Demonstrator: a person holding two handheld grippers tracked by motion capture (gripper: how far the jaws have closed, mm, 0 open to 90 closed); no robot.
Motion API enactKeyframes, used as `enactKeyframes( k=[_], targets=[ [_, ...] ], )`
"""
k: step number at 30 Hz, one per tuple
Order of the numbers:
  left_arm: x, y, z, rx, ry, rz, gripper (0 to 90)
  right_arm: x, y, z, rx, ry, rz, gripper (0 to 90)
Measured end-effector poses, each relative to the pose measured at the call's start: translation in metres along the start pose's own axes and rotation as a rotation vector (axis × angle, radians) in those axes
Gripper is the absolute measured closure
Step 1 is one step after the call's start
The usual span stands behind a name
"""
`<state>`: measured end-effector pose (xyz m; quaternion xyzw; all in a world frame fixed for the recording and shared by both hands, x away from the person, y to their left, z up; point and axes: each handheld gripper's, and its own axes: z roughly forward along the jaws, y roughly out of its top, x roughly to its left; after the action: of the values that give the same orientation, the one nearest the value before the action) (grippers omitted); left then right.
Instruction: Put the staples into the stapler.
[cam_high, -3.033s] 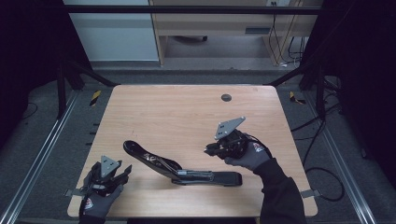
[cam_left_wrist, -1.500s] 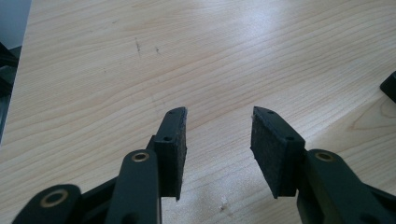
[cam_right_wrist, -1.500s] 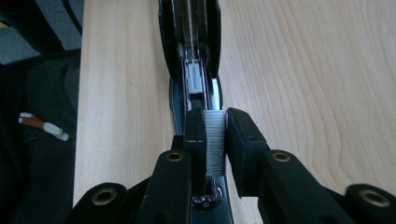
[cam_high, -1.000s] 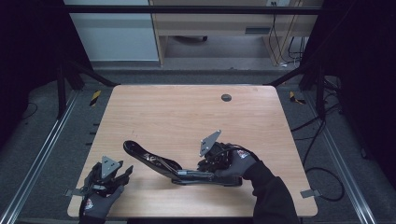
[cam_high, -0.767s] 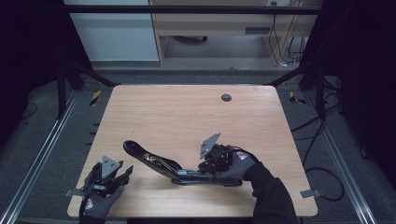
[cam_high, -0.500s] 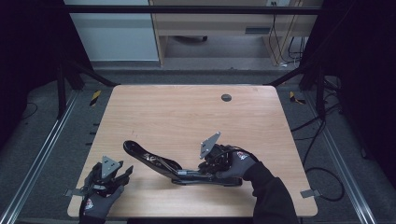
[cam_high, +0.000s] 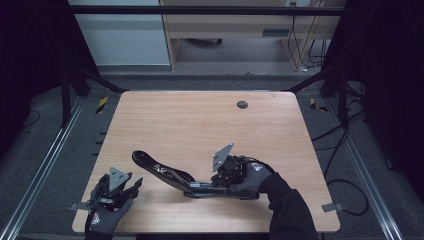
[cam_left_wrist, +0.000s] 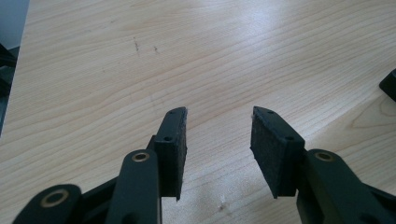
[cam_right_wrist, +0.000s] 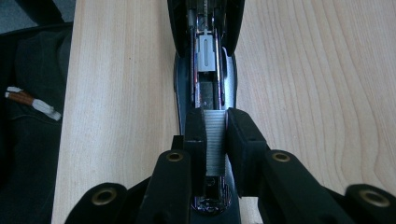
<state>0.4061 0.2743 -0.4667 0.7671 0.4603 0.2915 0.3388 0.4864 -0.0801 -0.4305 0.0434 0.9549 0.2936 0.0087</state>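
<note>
A black stapler (cam_high: 167, 174) lies swung open on the wooden table (cam_high: 200, 125), its lid reaching up-left and its base toward the right. In the right gripper view the stapler (cam_right_wrist: 205, 60) shows its open metal channel. My right gripper (cam_right_wrist: 215, 116) is shut on a silver strip of staples (cam_right_wrist: 215, 140), held right over the channel's near end. In the high view the right gripper (cam_high: 227, 172) sits low over the stapler's base. My left gripper (cam_high: 131, 186) rests near the table's front left corner. It stands open (cam_left_wrist: 218, 126) over bare wood with nothing between its pads.
A small round dark grommet (cam_high: 242, 104) sits near the table's far edge. A black corner of the stapler (cam_left_wrist: 390, 84) shows at the right edge of the left gripper view. The table's front edge and dark clothing (cam_right_wrist: 28, 116) lie left of the right gripper.
Over three seconds my right gripper came down and to the left onto the stapler's base. In the last second it has barely shifted. The left gripper stayed put.
</note>
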Motion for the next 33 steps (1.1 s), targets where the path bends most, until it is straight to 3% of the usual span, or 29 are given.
enactKeyframes(
  k=[21,33],
  targets=[
    [0.0005,0.0001,-0.0006,-0.003,0.003,0.001,55.4,0.0003,0.0,0.0052,0.029,0.004,-0.023,78.6],
    [0.0009,0.0004,-0.0016,-0.015,0.0,-0.006,55.2,0.0009,-0.0008,0.0037,0.02,-0.013,0.01,74.5]
  ],
)
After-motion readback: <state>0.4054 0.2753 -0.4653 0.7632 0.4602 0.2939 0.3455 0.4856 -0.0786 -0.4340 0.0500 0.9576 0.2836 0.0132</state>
